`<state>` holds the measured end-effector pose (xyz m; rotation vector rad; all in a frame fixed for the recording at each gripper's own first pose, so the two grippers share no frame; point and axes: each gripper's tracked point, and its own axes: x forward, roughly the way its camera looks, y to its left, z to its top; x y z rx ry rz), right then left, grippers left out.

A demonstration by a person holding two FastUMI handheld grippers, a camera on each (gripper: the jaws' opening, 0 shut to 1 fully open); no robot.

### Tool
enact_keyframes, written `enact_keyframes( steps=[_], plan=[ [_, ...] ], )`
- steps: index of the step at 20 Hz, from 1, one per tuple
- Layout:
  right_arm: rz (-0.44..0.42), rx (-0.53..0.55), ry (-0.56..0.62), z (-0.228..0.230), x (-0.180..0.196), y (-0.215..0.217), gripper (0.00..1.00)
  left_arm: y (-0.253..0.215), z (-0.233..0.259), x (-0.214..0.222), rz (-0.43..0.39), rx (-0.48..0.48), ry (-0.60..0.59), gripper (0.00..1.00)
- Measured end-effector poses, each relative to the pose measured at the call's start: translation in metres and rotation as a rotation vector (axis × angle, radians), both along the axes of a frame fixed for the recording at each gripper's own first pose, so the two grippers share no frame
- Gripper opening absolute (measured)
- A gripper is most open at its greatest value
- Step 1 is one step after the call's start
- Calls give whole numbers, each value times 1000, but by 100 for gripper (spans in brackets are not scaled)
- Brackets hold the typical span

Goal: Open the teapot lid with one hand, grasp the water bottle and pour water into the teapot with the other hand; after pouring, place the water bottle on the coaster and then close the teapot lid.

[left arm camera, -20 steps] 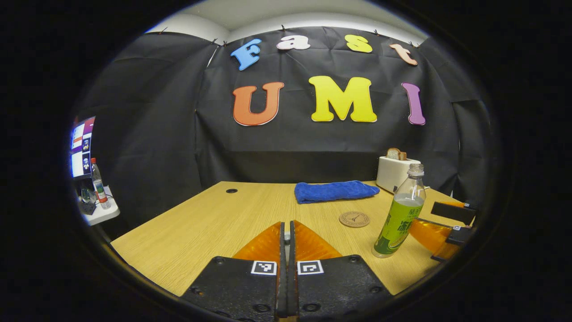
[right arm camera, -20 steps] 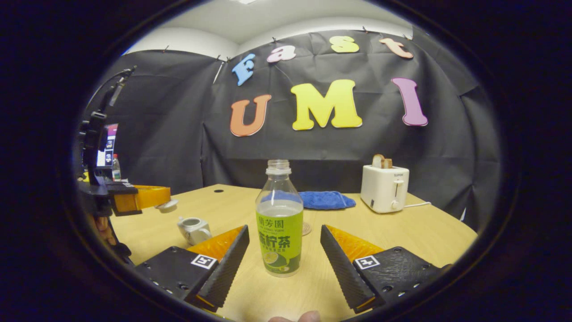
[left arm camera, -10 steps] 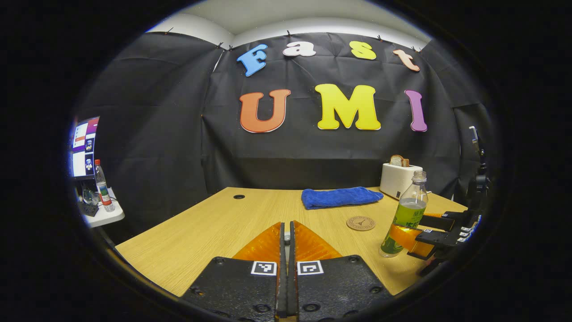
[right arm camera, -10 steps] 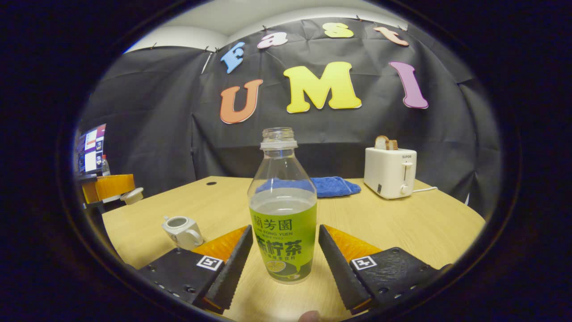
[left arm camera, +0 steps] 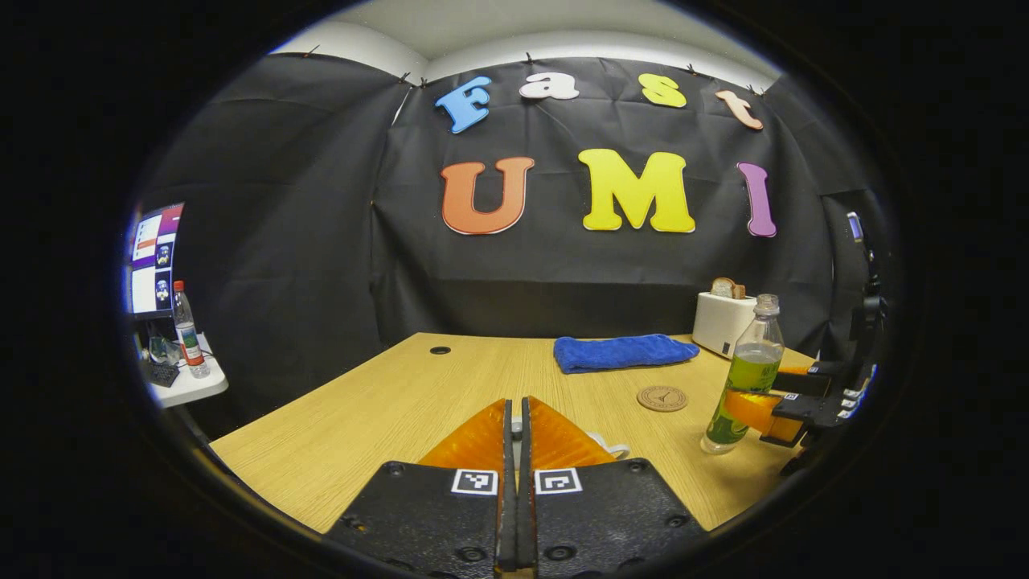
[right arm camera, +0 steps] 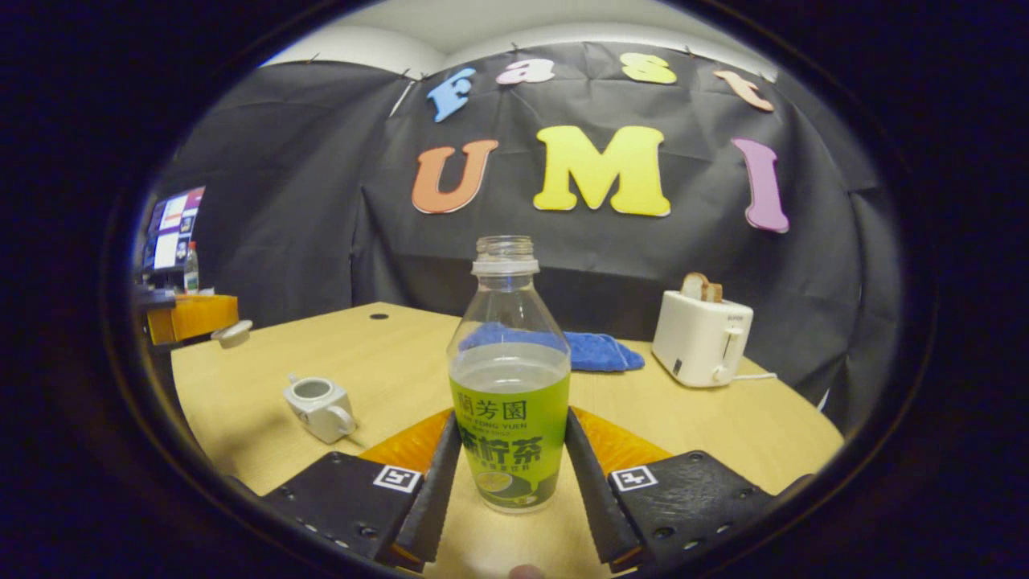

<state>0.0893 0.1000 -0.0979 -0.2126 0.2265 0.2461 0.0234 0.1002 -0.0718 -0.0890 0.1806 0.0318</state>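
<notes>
Right gripper view: one water bottle, one teapot, one toaster.

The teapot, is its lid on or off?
Off. The teapot stands on the table with its top open, and the left gripper holds the lid beside it.

Clear glossy plastic water bottle, matt wood-grain table

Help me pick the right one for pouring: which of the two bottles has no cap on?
The green-labelled water bottle on the table between the right gripper fingers is uncapped. The small bottle on the side shelf has a red cap.
</notes>
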Motion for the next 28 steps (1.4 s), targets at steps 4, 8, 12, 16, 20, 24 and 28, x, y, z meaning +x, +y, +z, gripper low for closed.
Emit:
enact_keyframes(
  steps=[4,8,12,16,20,24,28],
  plan=[
    [77,-260,3,5,15,8,71,5,0,0,-16,-6,-9,3],
    [129,-482,-33,10,31,23,71,21,-13,1,-4,-31,18,3],
    [184,-677,-83,6,42,41,71,34,-18,3,10,-32,3,3],
    [208,-889,-197,13,46,56,71,41,-23,3,4,-3,-3,3],
    [241,-1036,-277,13,46,72,71,45,-28,6,0,-18,-17,3],
    [255,-1204,-386,18,47,79,71,50,-34,7,10,-23,-10,3],
    [288,-1320,-428,16,46,83,71,50,-37,8,1,-20,-8,3]
  ],
)
